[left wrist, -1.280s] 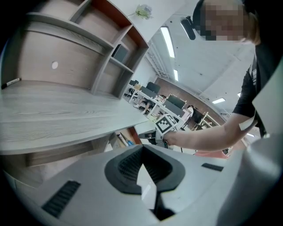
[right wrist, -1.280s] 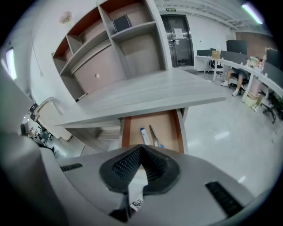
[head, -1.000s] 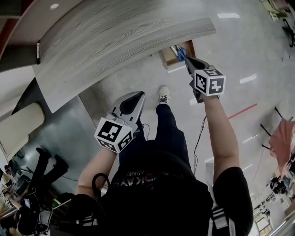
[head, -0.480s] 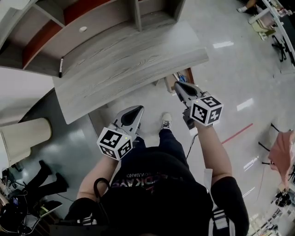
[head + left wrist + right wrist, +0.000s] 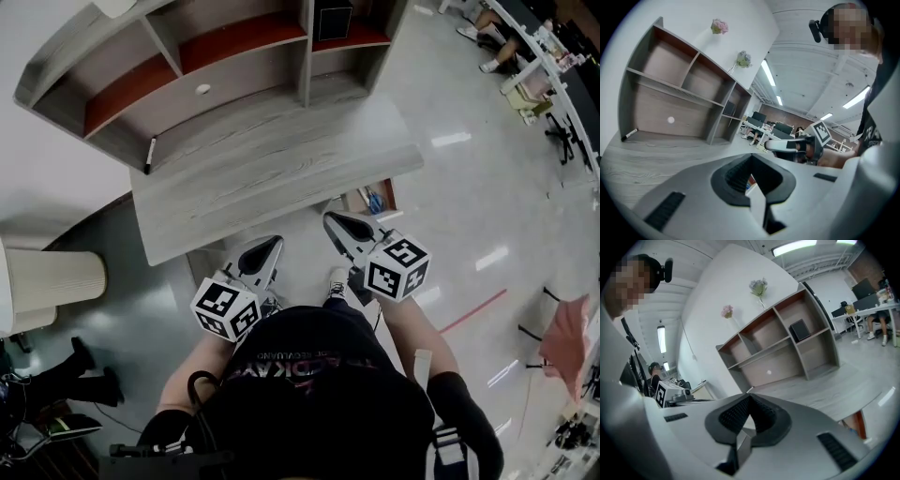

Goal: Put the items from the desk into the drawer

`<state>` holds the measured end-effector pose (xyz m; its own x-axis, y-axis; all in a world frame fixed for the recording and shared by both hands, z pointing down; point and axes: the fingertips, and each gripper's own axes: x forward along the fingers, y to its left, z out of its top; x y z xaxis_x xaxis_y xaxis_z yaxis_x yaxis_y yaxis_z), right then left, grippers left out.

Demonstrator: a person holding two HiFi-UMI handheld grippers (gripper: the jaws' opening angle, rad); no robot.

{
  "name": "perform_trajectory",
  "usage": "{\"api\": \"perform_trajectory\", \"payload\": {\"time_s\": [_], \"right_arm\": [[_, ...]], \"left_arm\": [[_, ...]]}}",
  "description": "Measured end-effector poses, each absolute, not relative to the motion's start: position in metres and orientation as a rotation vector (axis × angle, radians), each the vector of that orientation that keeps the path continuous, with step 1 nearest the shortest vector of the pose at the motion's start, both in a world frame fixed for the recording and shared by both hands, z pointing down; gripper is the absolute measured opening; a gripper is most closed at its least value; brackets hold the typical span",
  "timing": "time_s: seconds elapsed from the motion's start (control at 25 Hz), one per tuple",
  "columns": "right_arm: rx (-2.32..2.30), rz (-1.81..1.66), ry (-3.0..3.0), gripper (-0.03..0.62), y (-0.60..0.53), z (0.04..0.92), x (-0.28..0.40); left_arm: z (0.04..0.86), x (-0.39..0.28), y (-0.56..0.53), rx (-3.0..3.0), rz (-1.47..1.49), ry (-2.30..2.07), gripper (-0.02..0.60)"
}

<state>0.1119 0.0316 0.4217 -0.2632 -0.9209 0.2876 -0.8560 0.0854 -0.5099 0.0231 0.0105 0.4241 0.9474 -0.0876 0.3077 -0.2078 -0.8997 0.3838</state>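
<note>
A black marker pen [image 5: 149, 156] lies at the left end of the grey desk top [image 5: 281, 169], and a small white round item [image 5: 203, 90] rests by the shelf unit's back panel. A black box [image 5: 333, 19] stands in a shelf compartment. Under the desk's right end the drawer [image 5: 370, 199] is open, with something blue inside. My left gripper [image 5: 273, 242] and right gripper [image 5: 329, 218] are held shut and empty in front of the desk, off its near edge. The left gripper view shows the pen [image 5: 629, 135] and the white item [image 5: 671, 120].
The wooden shelf unit [image 5: 225, 56] with red-brown shelves stands along the desk's back. A cream cylindrical bin [image 5: 52, 281] is on the floor at the left. Office desks and seated people [image 5: 525, 47] are at the far right. The person's shoe [image 5: 337, 277] is below the grippers.
The view has tilted up, so the shelf unit and whole desk now show. The right gripper has drawn back from the open drawer toward the body; both grippers sit closer together.
</note>
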Motion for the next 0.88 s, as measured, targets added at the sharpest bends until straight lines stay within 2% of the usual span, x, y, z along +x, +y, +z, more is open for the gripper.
{"api": "perform_trajectory", "payload": {"time_s": [0.4,0.88], "right_arm": [[-1.659,-0.854,2.404,0.017,0.021,0.401,0.039],[-1.576,-0.836,2.499,0.017,0.017,0.398,0.012]], "left_arm": [[0.413,0.000,-0.005,2.700,0.329,-0.310,0.011],[0.407,-0.021,-0.012,2.719,0.290,-0.402,0.011]]}}
